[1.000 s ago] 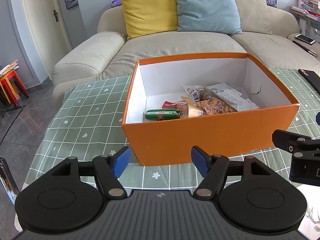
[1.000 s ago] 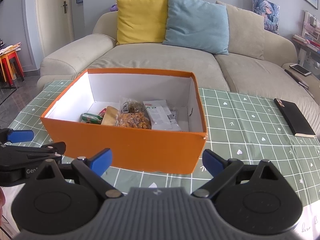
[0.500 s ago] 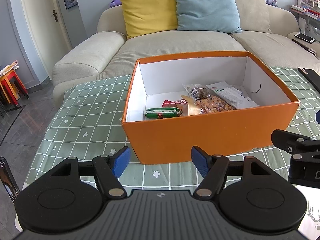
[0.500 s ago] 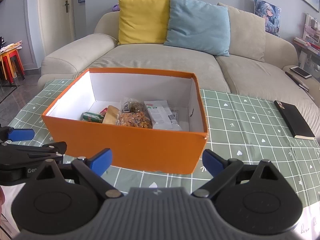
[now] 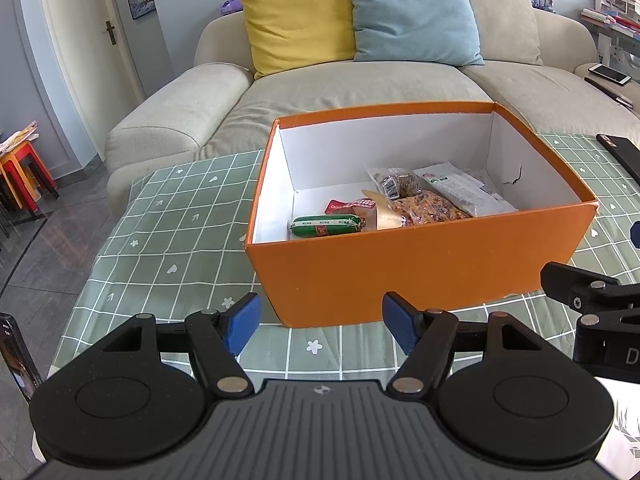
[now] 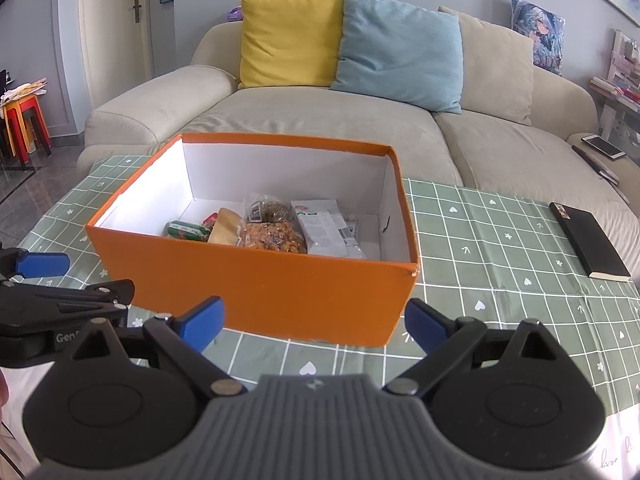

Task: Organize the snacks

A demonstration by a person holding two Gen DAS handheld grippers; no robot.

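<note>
A beige fabric sofa with a yellow cushion, a pale blue cushion and a beige cushion stands behind a table under a green checked tablecloth printed with small white hearts, flowers and arrows. On the cloth sits an open orange cardboard box with a white inside, and all the snacks lie on its floor: a white printed packet nearest the right wall, a clear bag of orange-brown snack pieces, a small clear packet of dark pieces behind it, a tan wedge-shaped packet, a red wrapper and a green sausage-shaped stick with a red label at the left; none of their print is readable. A flat black book-like object lies on the cloth right of the box. The left gripper and the right gripper hover in front of the box, blue-padded fingers spread wide and empty. The left gripper's side reads "Gen" in the right wrist view.
</note>
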